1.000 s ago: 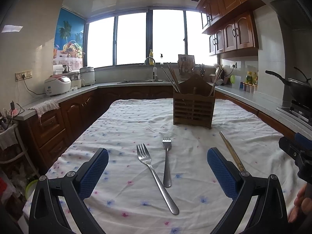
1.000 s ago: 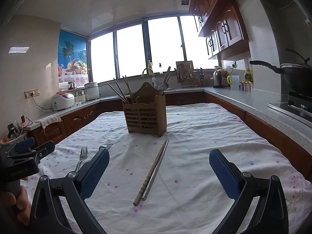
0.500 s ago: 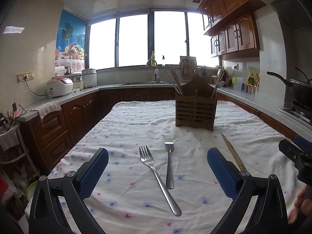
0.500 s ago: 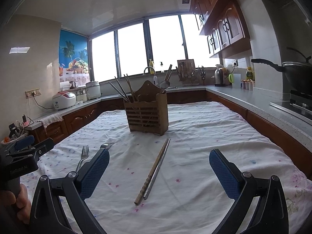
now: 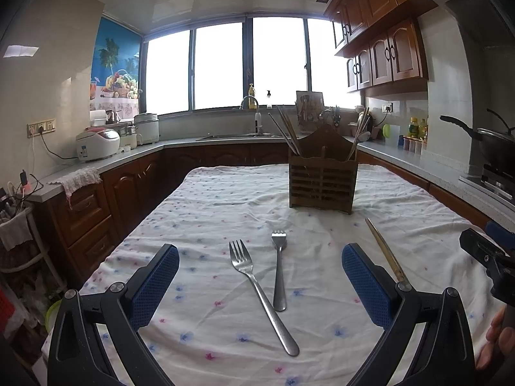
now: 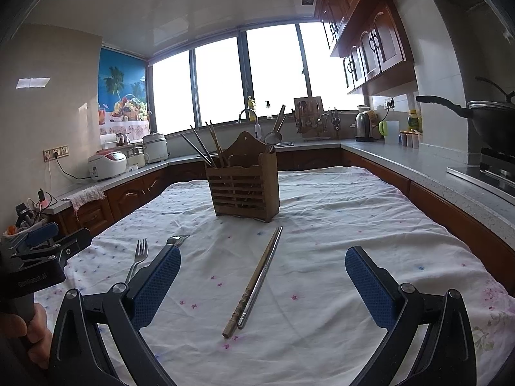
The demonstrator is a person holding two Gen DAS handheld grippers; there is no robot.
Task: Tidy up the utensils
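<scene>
Two steel forks lie on the flowered tablecloth between my left gripper's [image 5: 260, 275] open fingers: a long fork [image 5: 260, 292] angled right and a shorter fork [image 5: 279, 270] beside it. A wooden chopstick [image 6: 252, 281] and a metal chopstick [image 6: 262, 276] lie side by side in front of my open, empty right gripper [image 6: 262, 281]. The wooden slatted utensil holder [image 5: 323, 178] stands upright mid-table with several chopsticks and a spoon in it; it also shows in the right wrist view [image 6: 244, 189]. The forks [image 6: 137, 255] show partly behind the right gripper's left finger.
Kitchen counters ring the table [image 5: 225, 199]. A rice cooker [image 5: 97, 143] stands on the left counter and a sink [image 5: 238, 135] at the back. A wok [image 6: 489, 119] sits on the stove at right. Each view shows the other hand-held gripper at its edge.
Both views have drifted slightly; the utensil holder appears a little further right and lower in each. Nothing on the table has moved and both grippers stay open.
</scene>
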